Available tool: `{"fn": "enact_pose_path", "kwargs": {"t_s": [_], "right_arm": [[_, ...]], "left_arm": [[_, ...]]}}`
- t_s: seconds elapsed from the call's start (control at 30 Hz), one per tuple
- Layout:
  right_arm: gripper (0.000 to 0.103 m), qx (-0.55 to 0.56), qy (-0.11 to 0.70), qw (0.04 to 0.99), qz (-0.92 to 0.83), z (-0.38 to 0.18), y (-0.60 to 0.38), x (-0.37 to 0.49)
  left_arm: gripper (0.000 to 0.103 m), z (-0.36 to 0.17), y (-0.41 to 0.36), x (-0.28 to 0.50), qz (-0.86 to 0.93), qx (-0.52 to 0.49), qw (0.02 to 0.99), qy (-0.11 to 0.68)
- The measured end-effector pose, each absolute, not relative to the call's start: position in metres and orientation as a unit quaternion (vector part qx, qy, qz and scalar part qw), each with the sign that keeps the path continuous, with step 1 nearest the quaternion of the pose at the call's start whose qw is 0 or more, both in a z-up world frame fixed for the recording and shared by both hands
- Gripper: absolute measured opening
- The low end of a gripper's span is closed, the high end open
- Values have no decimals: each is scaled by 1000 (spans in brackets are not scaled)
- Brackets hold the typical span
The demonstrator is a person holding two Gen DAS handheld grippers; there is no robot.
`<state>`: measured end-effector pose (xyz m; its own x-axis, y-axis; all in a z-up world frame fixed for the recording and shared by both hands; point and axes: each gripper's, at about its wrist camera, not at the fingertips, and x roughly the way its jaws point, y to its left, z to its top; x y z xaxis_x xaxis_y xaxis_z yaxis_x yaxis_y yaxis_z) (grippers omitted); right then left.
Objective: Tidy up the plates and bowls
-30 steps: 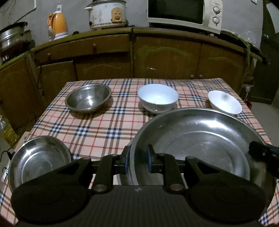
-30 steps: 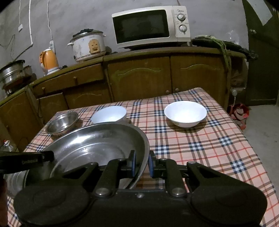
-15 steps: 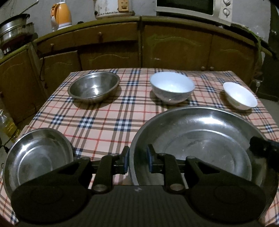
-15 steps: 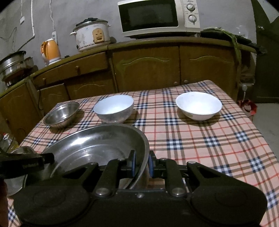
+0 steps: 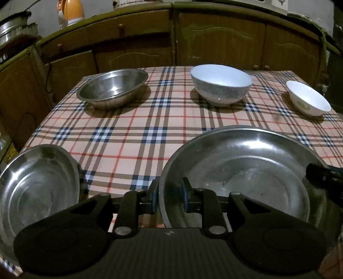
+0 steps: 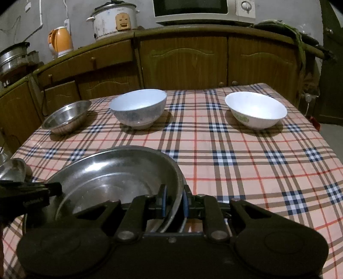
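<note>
A large steel basin [image 5: 246, 171] sits low over the checked tablecloth [image 5: 133, 137] near its front edge. My left gripper [image 5: 169, 195] is shut on the basin's left rim, which runs between the blue pads. My right gripper [image 6: 174, 200] is shut on the right rim of the same basin [image 6: 111, 178]. Each gripper shows in the other's view, the right gripper [image 5: 321, 178] at the far rim and the left gripper [image 6: 42, 188] likewise. A shallow steel dish [image 5: 38, 188] lies just left of the basin.
At the back of the table stand a steel bowl [image 5: 113, 88], a grey-white bowl [image 5: 220, 83] and a small white bowl [image 5: 308, 98]. Wooden cabinets [image 6: 182, 62] rise behind, with a kettle [image 6: 61, 40], a rice cooker [image 6: 115, 19] and a microwave on top.
Both grippers have sunk toward the table with the large basin between them. The bowls at the back now look closer and higher in both views. Both grips are unchanged.
</note>
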<state>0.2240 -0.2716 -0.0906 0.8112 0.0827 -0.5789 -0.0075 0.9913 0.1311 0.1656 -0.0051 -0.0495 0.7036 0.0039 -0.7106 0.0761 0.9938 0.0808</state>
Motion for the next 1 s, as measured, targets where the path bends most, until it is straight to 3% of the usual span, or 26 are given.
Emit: {"fn": "enact_pose_path", "kwargs": {"t_s": [0.23, 0.57, 0.7, 0.77, 0.83, 0.9, 1.0], "right_arm": [[21, 50, 301, 952, 24, -92, -269, 224], [38, 29, 285, 958, 17, -84, -267, 217], [38, 30, 269, 963, 19, -71, -266, 211], [39, 32, 265, 963, 29, -65, -264, 208], [43, 42, 262, 963, 44, -60, -260, 205], [51, 49, 258, 963, 57, -54, -256, 203], [52, 51, 255, 963, 71, -46, -246, 200]], "left_arm": [[24, -52, -6, 165, -20, 56, 923, 379], [27, -48, 1, 165, -11, 34, 928, 371], [27, -39, 7, 161, -7, 26, 930, 366], [32, -34, 10, 158, -7, 21, 931, 365], [42, -29, 14, 154, -4, 21, 932, 362], [47, -23, 19, 148, -2, 19, 934, 357], [49, -14, 28, 142, 5, 14, 935, 354]]}}
